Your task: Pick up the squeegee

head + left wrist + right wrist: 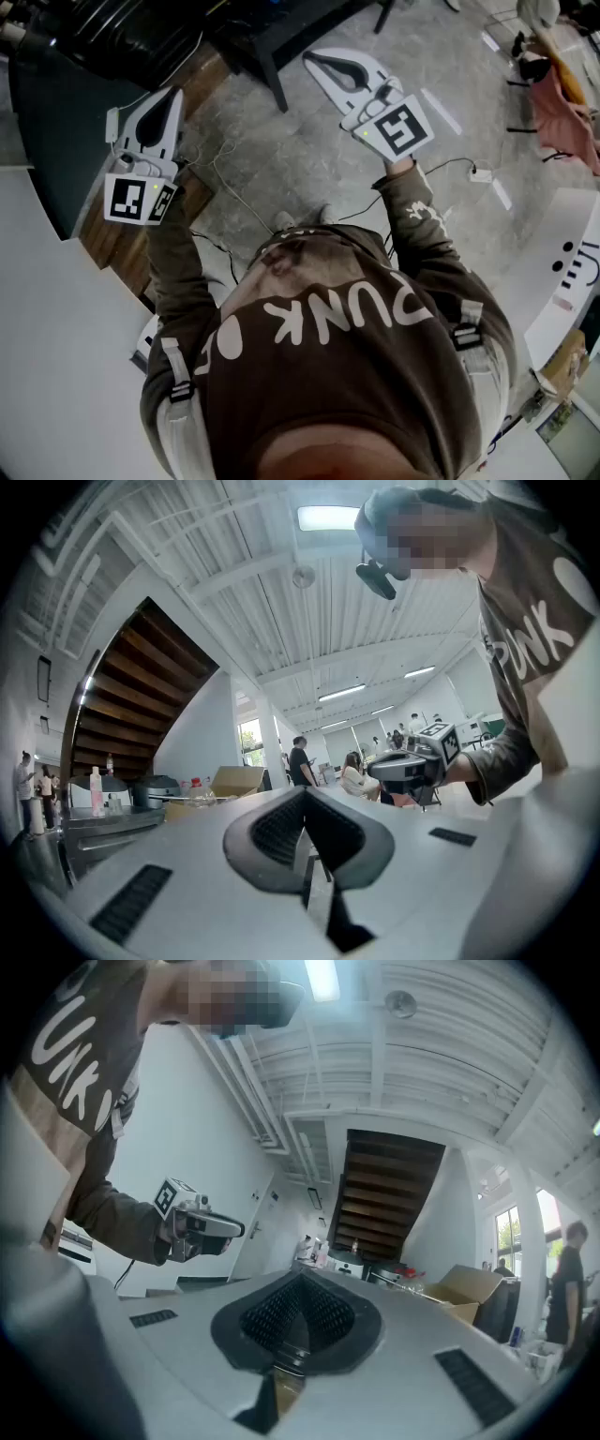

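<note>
Squeegee held by neither: left gripper (174, 93) and right gripper (311, 57) jaws both clenched shut, empty.

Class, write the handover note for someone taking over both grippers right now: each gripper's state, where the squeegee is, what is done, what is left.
Left gripper: jaws together, nothing between them, held out in the air.
Right gripper: jaws together, nothing between them, also held out in the air.
Squeegee: not visible in any of the three views.
Done: nothing yet; the squeegee is not in either gripper.
Left: find the squeegee, open one gripper, close on it and lift.
</note>
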Tool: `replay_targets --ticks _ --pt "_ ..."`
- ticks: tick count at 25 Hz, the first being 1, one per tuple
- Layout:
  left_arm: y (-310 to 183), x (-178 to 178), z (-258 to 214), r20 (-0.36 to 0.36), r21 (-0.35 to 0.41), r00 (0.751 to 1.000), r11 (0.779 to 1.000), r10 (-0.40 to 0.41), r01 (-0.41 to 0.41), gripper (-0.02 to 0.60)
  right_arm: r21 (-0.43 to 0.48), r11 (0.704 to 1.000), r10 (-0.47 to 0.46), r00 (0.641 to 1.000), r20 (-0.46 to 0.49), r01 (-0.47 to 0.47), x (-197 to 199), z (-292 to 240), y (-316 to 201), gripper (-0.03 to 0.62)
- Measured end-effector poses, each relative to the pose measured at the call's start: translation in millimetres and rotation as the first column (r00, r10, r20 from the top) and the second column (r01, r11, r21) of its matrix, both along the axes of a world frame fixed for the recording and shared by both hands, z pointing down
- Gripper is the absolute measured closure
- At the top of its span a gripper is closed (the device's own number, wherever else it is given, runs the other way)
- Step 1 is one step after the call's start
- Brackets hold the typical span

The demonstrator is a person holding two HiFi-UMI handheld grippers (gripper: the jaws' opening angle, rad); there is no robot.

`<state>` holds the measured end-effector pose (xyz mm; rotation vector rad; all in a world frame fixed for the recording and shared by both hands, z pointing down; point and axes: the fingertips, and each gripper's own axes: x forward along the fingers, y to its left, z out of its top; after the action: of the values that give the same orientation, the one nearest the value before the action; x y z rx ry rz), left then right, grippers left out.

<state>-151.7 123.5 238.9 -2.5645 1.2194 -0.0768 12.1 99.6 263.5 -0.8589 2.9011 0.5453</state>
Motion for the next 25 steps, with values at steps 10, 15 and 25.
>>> replay_targets --ticks 10,15,25 --pt "4 5 4 0.005 -0.008 1.000 1.000 -0.002 0.002 0.580 0.006 1.000 -0.014 1.000 0.011 0.014 2 1 7 0.584" --pt "7 7 4 0.009 -0.009 1.000 1.000 -0.002 0.002 0.580 -0.004 1.000 -0.005 1.000 0.007 0.005 6 3 7 0.556" --pt "6 10 5 0.013 -0.006 1.000 1.000 -0.003 0.003 0.580 0.000 1.000 -0.002 1.000 0.022 0.002 13 3 4 0.381"
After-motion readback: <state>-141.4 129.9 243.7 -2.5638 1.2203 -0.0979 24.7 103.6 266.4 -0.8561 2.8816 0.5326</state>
